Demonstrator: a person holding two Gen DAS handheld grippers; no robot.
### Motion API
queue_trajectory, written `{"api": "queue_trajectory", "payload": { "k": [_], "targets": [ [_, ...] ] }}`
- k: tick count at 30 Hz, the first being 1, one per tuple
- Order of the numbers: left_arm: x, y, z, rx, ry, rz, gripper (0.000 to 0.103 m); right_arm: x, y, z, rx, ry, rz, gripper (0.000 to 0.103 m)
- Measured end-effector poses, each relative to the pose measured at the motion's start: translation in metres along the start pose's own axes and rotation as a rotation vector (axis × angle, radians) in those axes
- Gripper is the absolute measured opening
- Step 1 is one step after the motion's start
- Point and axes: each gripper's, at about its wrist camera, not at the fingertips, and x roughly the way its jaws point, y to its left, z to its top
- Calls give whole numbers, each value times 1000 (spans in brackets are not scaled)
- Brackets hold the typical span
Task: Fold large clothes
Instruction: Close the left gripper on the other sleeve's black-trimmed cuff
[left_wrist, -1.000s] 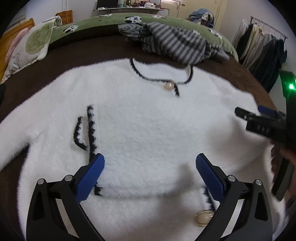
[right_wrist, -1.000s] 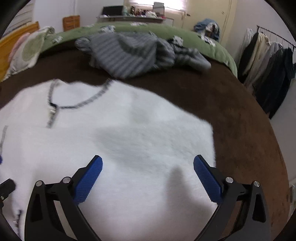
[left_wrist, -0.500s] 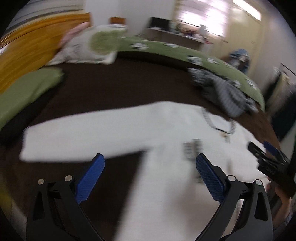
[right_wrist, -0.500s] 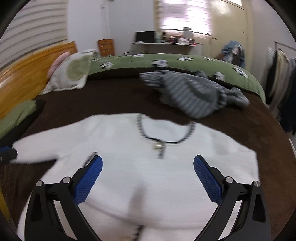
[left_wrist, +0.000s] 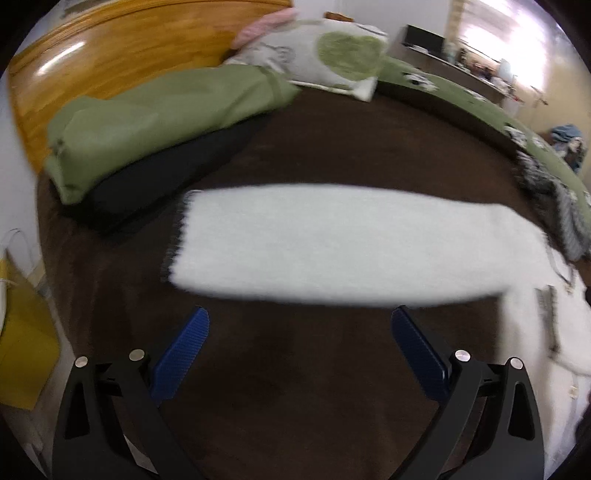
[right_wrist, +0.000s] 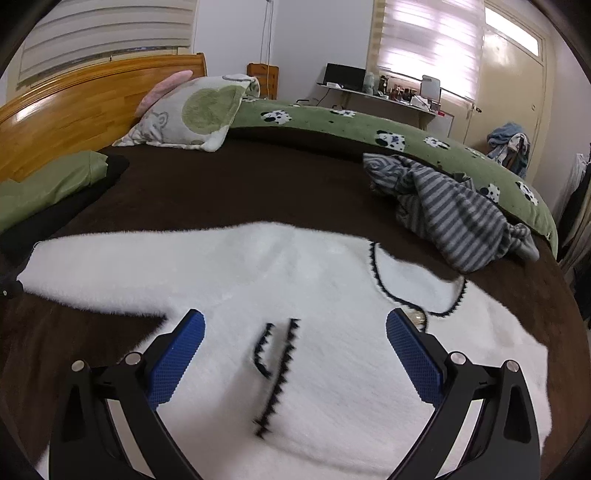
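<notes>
Sweater (right_wrist: 295, 280) flat on bed (right_wrist: 258, 184), sleeve (left_wrist: 332, 251) stretched left; striped garment (right_wrist: 450, 214) behind right, pillow (right_wrist: 192, 110) behind left

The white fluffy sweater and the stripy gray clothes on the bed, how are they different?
The white fluffy sweater is spread flat, one sleeve stretched out sideways; the striped gray garment lies crumpled in a heap. The sweater is plain white with black zigzag trim; the gray one is striped all over. The sweater lies nearest the camera, the gray one farther back. Both rest on the brown blanket.
</notes>
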Motion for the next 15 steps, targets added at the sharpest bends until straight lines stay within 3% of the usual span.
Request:
{"api": "queue_trajectory", "payload": {
  "k": [5,11,15],
  "targets": [
    [26,25,0,-62,11,-7,97,26,11,1,11,31,3,97],
    [61,54,0,-202,48,-97,97,51,19,1,32,52,20,97],
    [64,65,3,-285,14,-154,97,62,29,4,3,55,17,97]
  ]
}}
